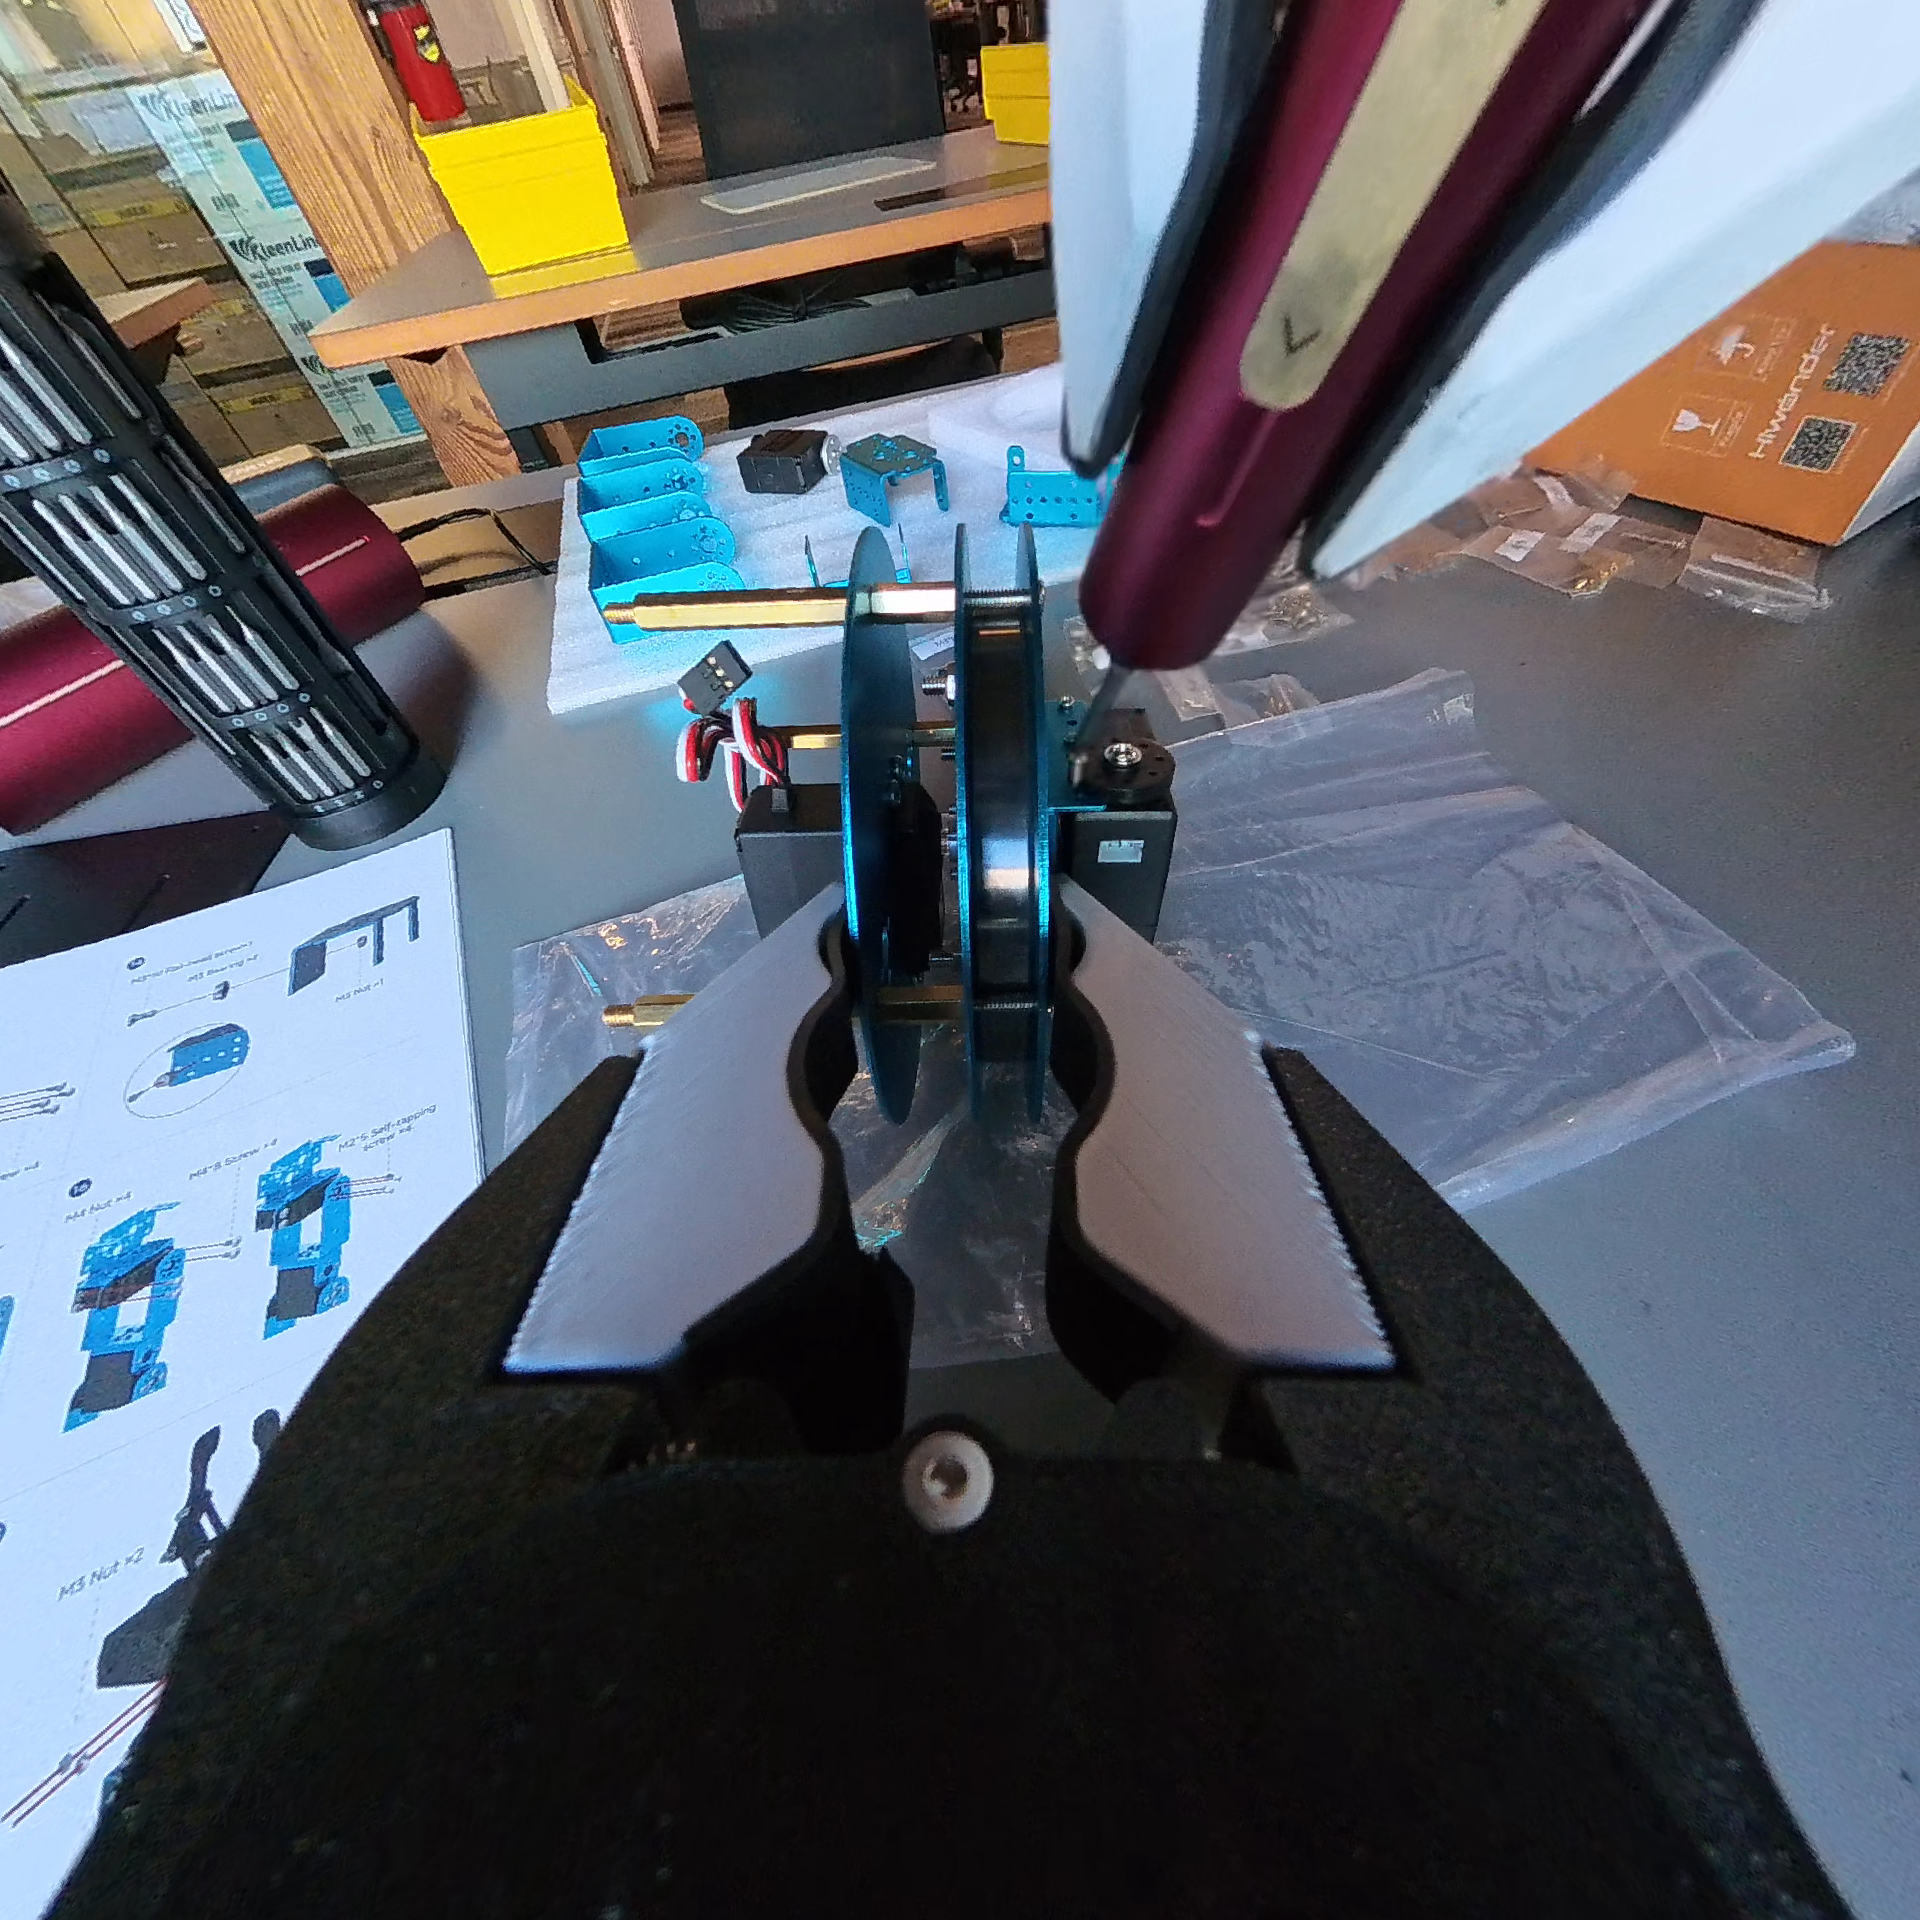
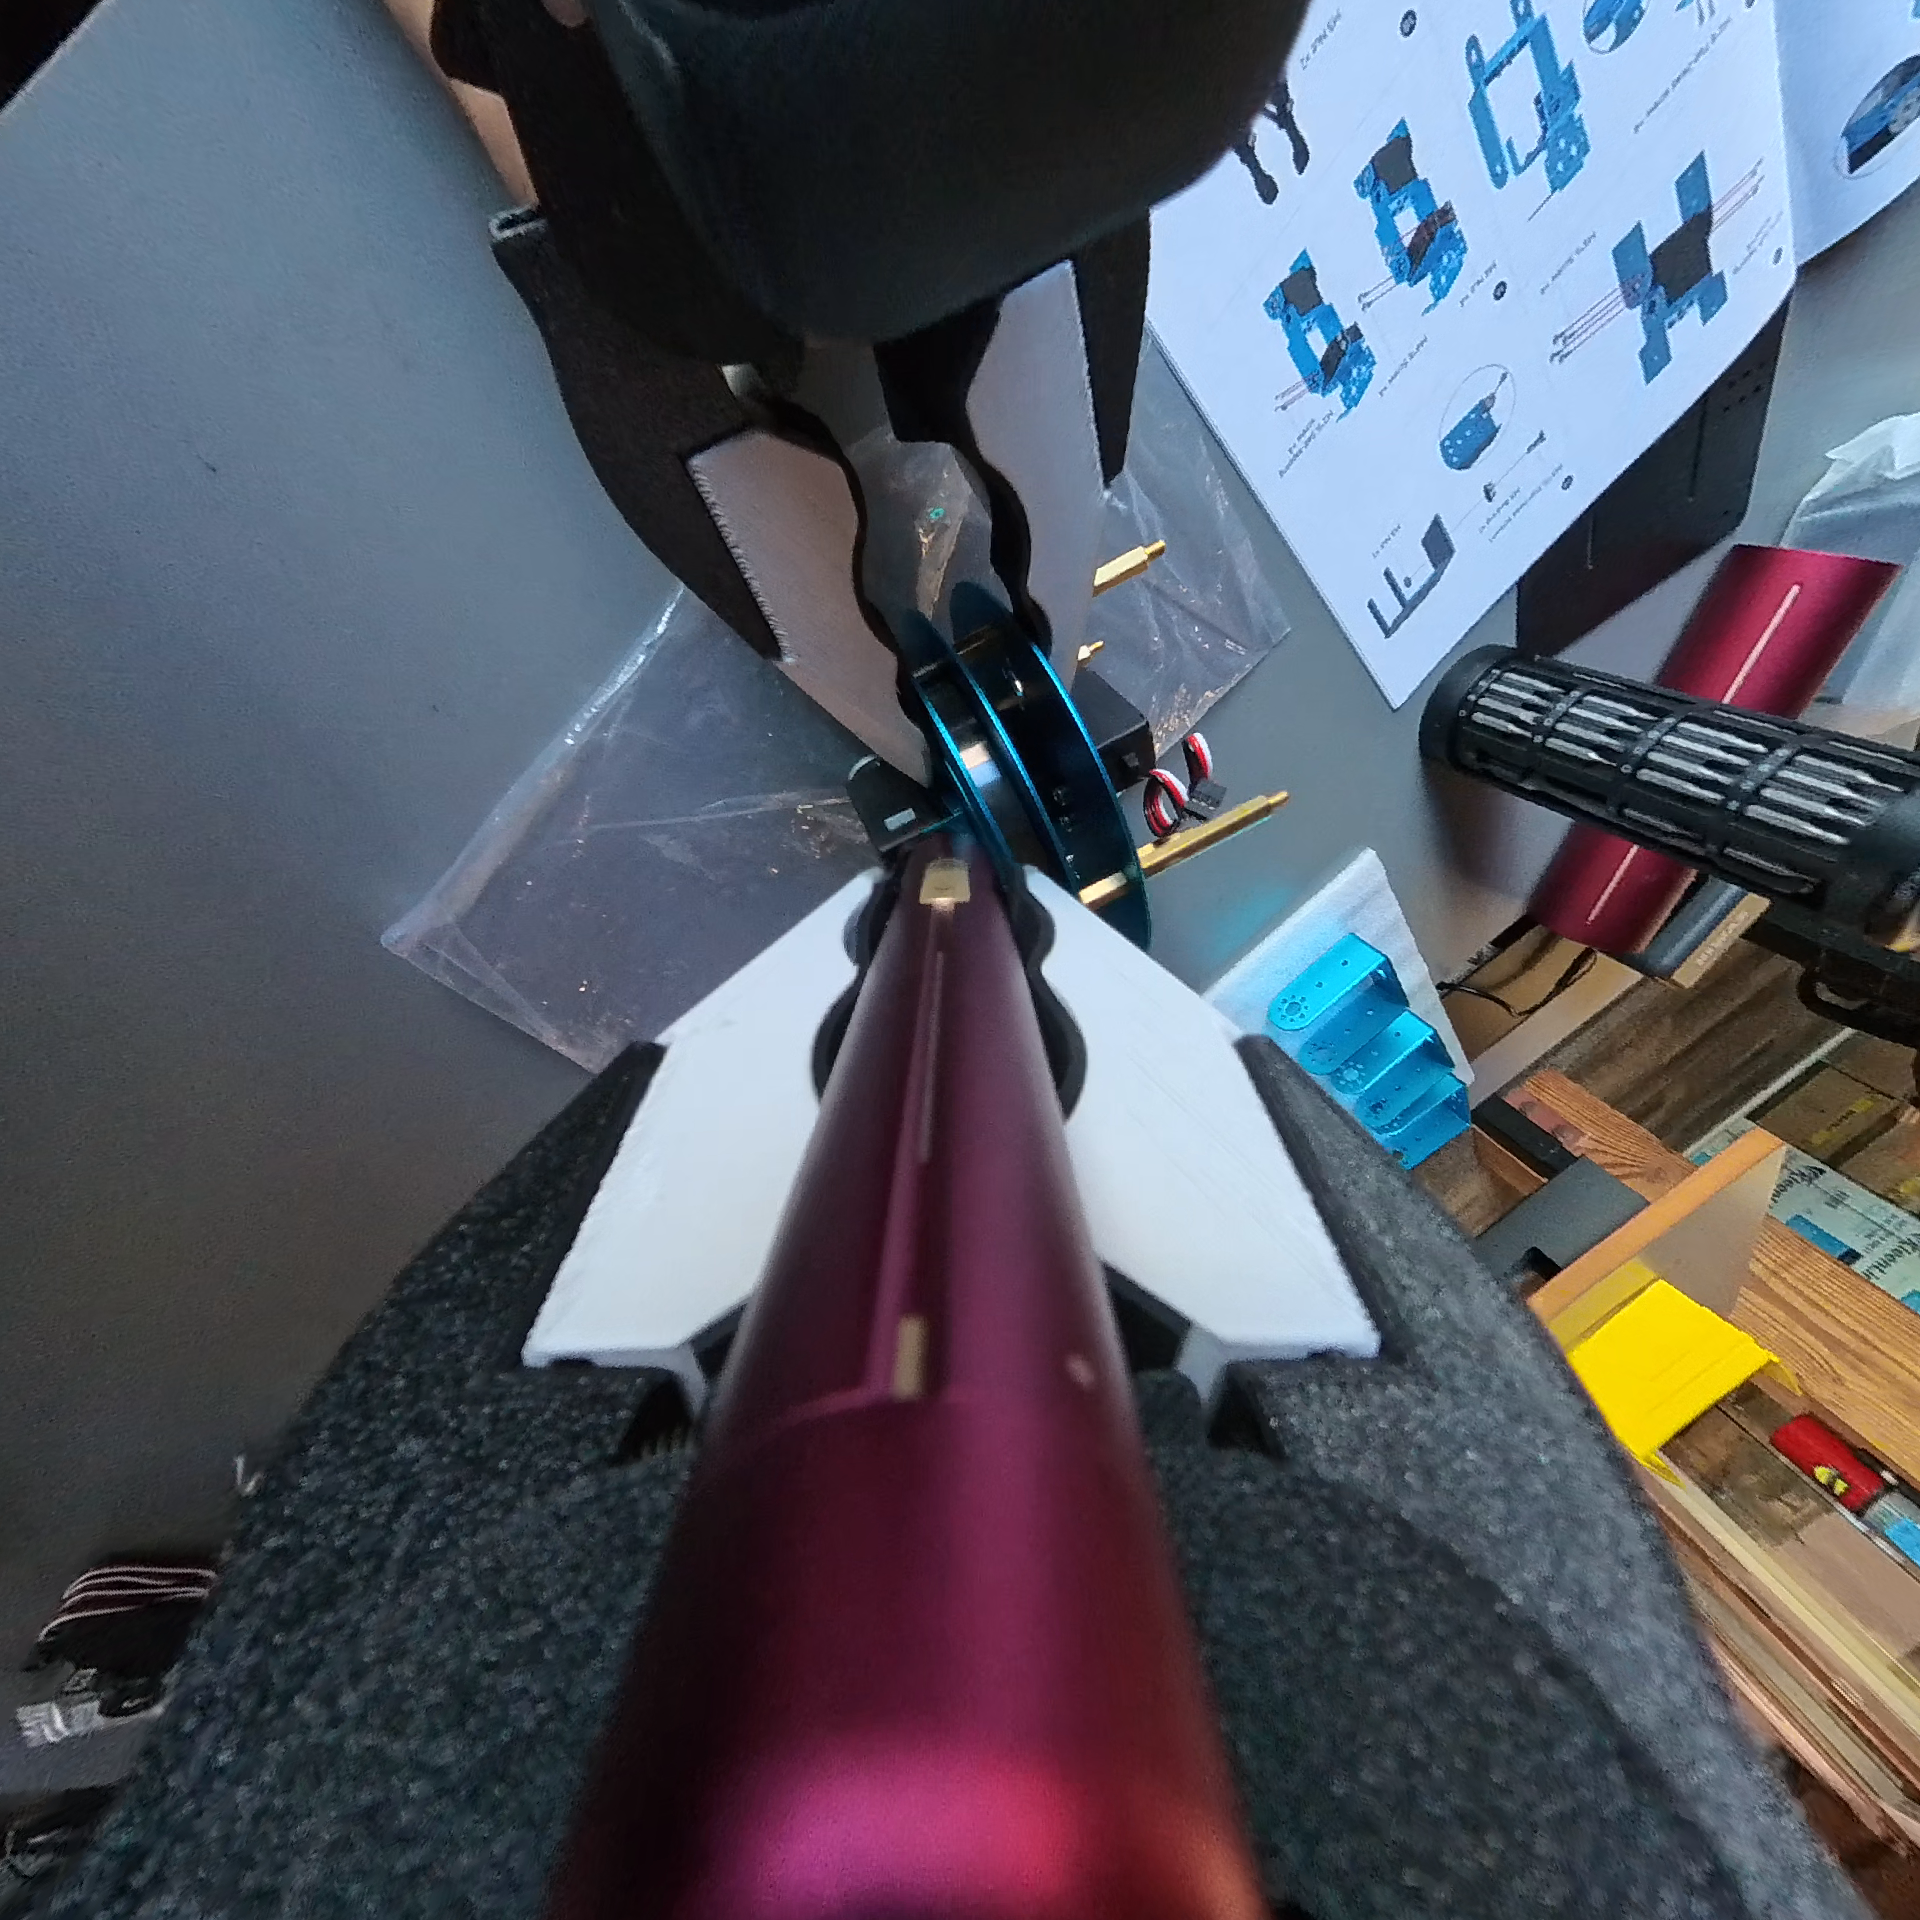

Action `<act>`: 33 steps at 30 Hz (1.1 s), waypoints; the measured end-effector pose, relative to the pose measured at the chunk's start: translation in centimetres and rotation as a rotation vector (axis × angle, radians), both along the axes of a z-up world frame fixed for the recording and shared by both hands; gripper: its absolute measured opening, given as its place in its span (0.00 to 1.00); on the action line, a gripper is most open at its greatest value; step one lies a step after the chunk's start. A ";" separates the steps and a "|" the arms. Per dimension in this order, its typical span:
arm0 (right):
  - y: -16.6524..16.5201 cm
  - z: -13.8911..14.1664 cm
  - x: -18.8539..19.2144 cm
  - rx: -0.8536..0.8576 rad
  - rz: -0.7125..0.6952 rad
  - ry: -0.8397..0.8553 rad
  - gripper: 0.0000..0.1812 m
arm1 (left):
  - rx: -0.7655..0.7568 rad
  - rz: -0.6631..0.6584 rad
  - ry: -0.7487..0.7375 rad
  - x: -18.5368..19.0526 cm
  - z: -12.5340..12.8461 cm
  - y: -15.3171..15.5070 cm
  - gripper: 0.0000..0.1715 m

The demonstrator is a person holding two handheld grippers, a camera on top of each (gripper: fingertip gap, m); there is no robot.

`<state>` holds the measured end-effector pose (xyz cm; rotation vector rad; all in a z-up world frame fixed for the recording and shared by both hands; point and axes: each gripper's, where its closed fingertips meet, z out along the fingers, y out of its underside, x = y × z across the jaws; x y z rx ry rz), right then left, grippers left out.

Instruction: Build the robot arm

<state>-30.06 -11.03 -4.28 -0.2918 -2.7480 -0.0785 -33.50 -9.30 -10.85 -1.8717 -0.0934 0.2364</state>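
My left gripper (image 1: 951, 909) is shut on a blue two-disc assembly (image 1: 997, 790) with brass standoffs, a black servo and red-white-black wires, and holds it on edge on the grey table (image 1: 1714, 1351). My right gripper (image 2: 951, 894) is shut on a maroon electric screwdriver (image 2: 935, 1351). In the left wrist view the screwdriver (image 1: 1164, 582) comes down from the upper right, and its bit touches a small screw (image 1: 1120, 750) on the black servo horn beside the right disc. The right wrist view shows the left gripper (image 2: 982, 691) clamping the discs (image 2: 1039, 769).
A printed instruction sheet (image 1: 208, 1143) lies at the left. A black cylindrical bit holder (image 1: 187, 582) and a maroon case (image 1: 156, 665) stand behind it. Clear plastic bags (image 1: 1455, 987) lie under the assembly. Blue brackets on white foam (image 1: 655, 520), small screw bags (image 1: 1558, 551) and an orange box (image 1: 1745, 416) are behind. My right fingertips sit around 8 cm from my left ones.
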 end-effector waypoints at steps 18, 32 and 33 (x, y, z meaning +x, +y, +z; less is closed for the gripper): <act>0.0 -0.2 0.2 0.017 0.000 -0.014 0.12 | 0.000 0.000 0.000 0.0 0.0 0.0 0.19; -0.5 0.5 2.6 0.304 0.541 0.265 0.12 | 0.000 -0.006 -0.011 0.0 0.0 0.0 0.19; -0.6 0.1 3.1 0.321 0.564 0.256 0.12 | 0.000 -0.006 -0.012 0.0 0.0 0.0 0.19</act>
